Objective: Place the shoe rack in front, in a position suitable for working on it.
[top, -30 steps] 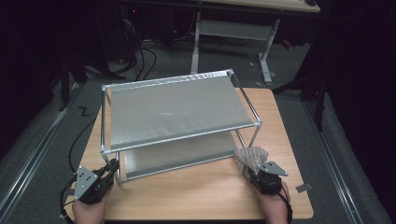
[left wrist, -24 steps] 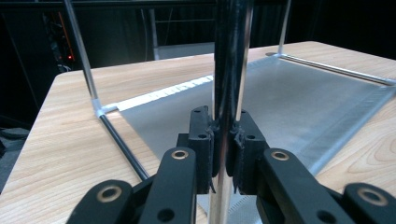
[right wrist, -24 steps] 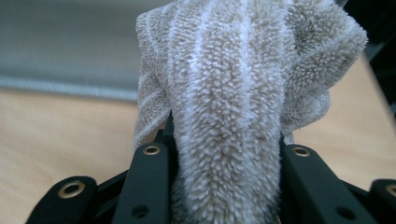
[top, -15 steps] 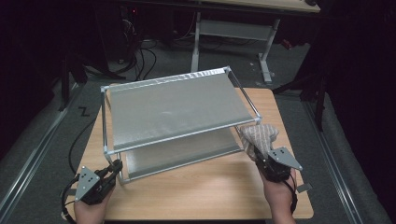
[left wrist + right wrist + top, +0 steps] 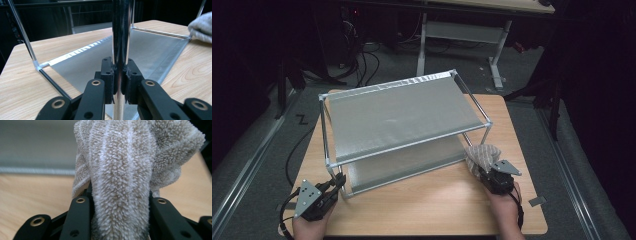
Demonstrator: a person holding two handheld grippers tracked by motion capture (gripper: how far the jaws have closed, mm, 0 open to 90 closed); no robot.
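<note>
Left gripper (image 5: 121, 80): clamped on the rack's near corner post (image 5: 121, 37) — post upright between the pads.
Right gripper (image 5: 120, 202): pinching a folded beige towel (image 5: 125, 170); the cloth is bunched ahead of it.
Towel position: just beyond the right gripper (image 5: 486, 169), beside the rack's lower right corner.
Rack (image 5: 402, 112): two grey shelves, stood on the wooden surface (image 5: 437, 205) — ahead of both grippers.

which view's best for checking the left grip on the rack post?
Left gripper view: the left hand-held gripper is shut on the chrome rack post, pads pressed on both sides, close up. The high view shows the same gripper at the rack's near-left corner, too small to judge contact. The right gripper view shows the beige towel.
</note>
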